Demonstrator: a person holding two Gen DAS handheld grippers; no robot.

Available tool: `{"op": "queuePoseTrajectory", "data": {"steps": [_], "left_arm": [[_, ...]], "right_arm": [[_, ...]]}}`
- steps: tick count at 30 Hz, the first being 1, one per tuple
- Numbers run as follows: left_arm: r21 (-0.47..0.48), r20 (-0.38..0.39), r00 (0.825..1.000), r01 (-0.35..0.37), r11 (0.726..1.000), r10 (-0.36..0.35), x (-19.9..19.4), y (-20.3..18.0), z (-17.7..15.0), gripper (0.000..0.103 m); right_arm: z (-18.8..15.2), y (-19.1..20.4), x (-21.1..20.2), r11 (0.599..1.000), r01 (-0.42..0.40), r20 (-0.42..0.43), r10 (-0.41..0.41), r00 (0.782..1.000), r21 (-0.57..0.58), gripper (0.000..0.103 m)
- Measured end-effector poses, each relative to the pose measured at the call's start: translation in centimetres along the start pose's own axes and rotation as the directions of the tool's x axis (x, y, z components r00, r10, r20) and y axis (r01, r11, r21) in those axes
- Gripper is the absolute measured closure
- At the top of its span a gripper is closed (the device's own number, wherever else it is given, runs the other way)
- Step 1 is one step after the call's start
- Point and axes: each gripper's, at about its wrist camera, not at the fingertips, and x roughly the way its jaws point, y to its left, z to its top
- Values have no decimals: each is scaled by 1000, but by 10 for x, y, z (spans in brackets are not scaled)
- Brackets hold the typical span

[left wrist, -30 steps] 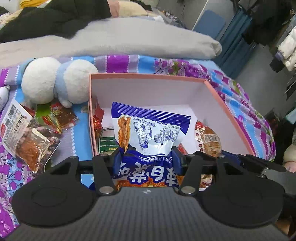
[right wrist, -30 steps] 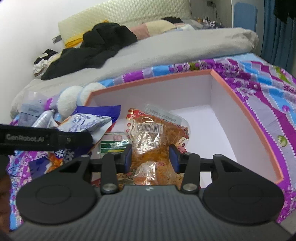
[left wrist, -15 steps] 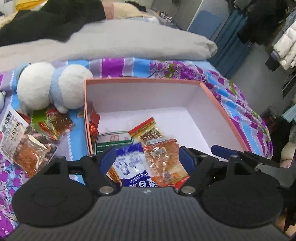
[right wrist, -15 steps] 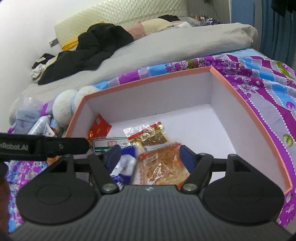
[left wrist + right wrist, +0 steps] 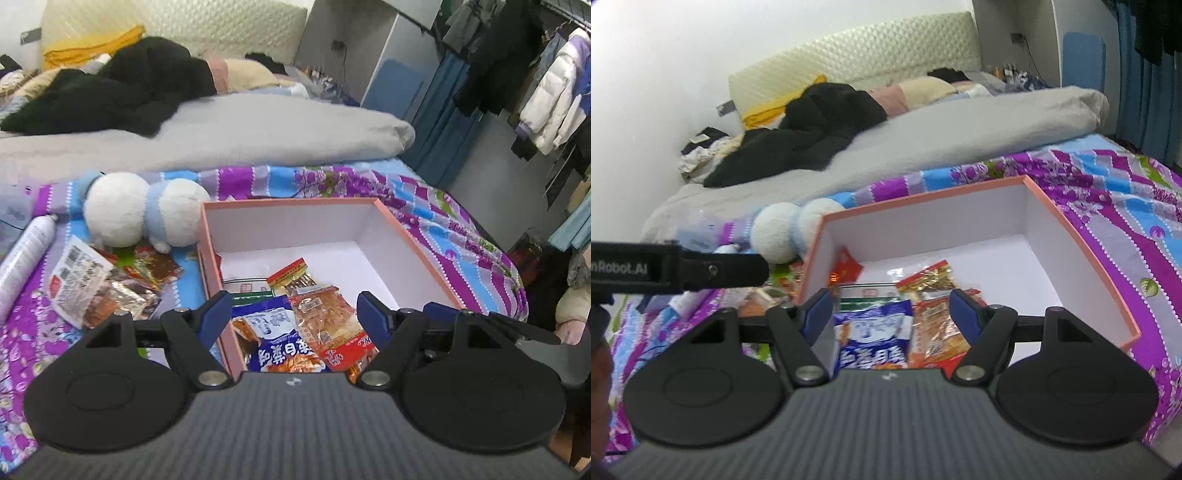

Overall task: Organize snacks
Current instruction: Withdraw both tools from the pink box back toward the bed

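A pink box [image 5: 288,201] with a white inside sits on the patterned bedspread. In its near left part lie a blue-and-white snack bag [image 5: 280,339], an orange snack pack [image 5: 328,325], a small red-and-gold pack [image 5: 291,275] and a green-and-white pack [image 5: 247,290]. My left gripper [image 5: 295,310] hovers above the box's near left corner, open and holding nothing. My right gripper [image 5: 891,306] hangs open over the same snacks, the blue bag [image 5: 871,332] and orange pack [image 5: 934,325] lying below it in the box [image 5: 923,197]. More loose packs [image 5: 85,284] lie left of the box.
A white-and-blue plush toy [image 5: 144,218] rests against the box's far left corner. A white bottle [image 5: 26,254] lies at the far left. A grey duvet [image 5: 221,133] and black clothes fill the bed behind. Coats hang at the right. The left gripper's side [image 5: 676,269] crosses the right wrist view.
Both grippers opened and let go: the blue bag and the orange pack now lie in the box. Both hands drew back and rose, so the box looks smaller.
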Motion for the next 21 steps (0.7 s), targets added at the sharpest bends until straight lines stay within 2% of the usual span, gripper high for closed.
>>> {"op": "queuePoseTrajectory", "data": {"steps": [10, 21], "left_arm": [[-33, 76, 997, -20, 999, 22, -86, 18, -41, 24], [-73, 120, 992, -41, 996, 50, -146, 42, -84, 24]], "right_arm": [[-27, 42, -53, 999, -42, 50, 44, 998, -30, 31], [-56, 79, -84, 995, -76, 84, 81, 993, -61, 31]]}}
